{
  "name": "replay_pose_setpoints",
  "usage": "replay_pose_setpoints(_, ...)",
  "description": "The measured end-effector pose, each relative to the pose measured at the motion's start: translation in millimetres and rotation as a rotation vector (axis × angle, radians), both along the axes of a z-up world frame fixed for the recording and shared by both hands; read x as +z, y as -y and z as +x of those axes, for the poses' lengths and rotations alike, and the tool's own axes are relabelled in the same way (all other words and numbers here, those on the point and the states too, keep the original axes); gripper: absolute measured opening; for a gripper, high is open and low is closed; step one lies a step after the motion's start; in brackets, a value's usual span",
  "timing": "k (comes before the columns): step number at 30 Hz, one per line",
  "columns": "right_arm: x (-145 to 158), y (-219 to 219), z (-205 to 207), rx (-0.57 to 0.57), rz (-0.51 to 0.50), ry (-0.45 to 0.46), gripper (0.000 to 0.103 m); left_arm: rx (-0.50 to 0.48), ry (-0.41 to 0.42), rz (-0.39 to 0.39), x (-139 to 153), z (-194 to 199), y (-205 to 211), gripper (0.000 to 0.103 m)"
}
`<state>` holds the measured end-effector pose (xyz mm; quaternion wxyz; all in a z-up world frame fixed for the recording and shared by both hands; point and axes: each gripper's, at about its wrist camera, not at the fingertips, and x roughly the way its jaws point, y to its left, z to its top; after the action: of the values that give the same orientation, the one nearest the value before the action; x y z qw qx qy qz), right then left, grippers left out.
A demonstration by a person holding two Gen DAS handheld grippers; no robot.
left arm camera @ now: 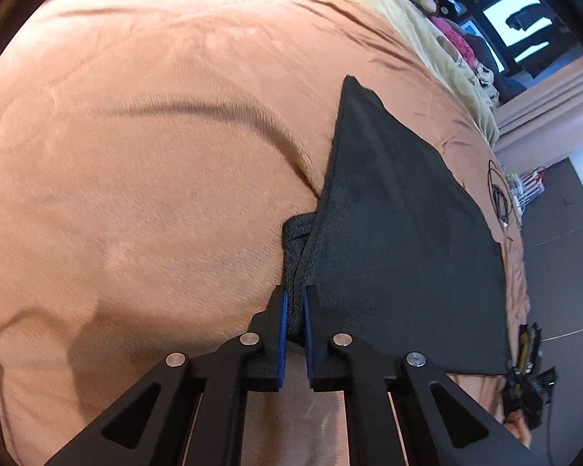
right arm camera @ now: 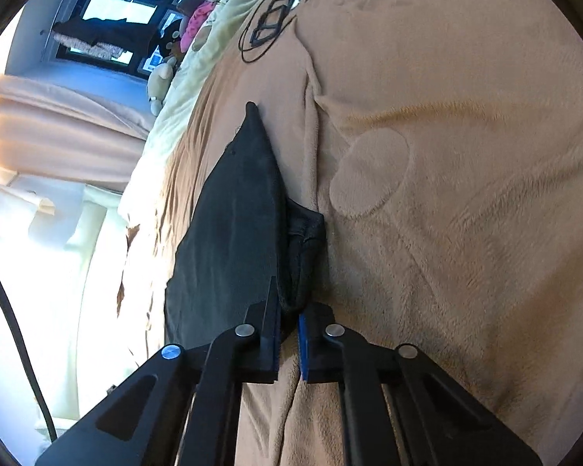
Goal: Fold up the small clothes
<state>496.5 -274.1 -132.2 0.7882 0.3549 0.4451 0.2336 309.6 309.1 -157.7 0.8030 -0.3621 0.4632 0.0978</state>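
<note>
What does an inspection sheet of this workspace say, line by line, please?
Surface: tan fleece blanket, wrinkled, covering a bed.
Job's things: one black garment, partly lifted, held at its edge from both sides.
Clutter: black looped object on the blanket; soft toys and pink cloth at the far end.
Grippers: left hand-held gripper shut on the garment's hem; right hand-held gripper shut on the garment too.
Cables: black cable hanging beside the bed.
Surroundings: window, pale curtain, dark floor.
</note>
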Motion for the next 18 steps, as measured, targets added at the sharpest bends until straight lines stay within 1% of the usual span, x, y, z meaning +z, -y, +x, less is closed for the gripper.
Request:
replay_pose_setpoints(5,20.4,-12.3,-14.3,0.01,-0.048,0.046,0.002,-0.002,0.039,0.056,17.8,-4.8,0.8,0.006)
replay_pose_setpoints(7,26.2,-17.4,-20.5,0.027,-0.089,0.056,0.001,-0.007,0.049,0.071,23.5,-6.7,-0.1,0.005)
replay_pose_setpoints(14,38.3,-20.1,-47.5,0.049,-0.105,0.082,0.001,-0.014,0.066,0.081,34.8,-25.0,2.1,0.005)
replay_pose_setpoints(18,38.3,-9.4,-68.0,0.066,-0.117,0.096,0.001,-0.025,0.072,0.091,36.0,-43.4,7.3,0.005)
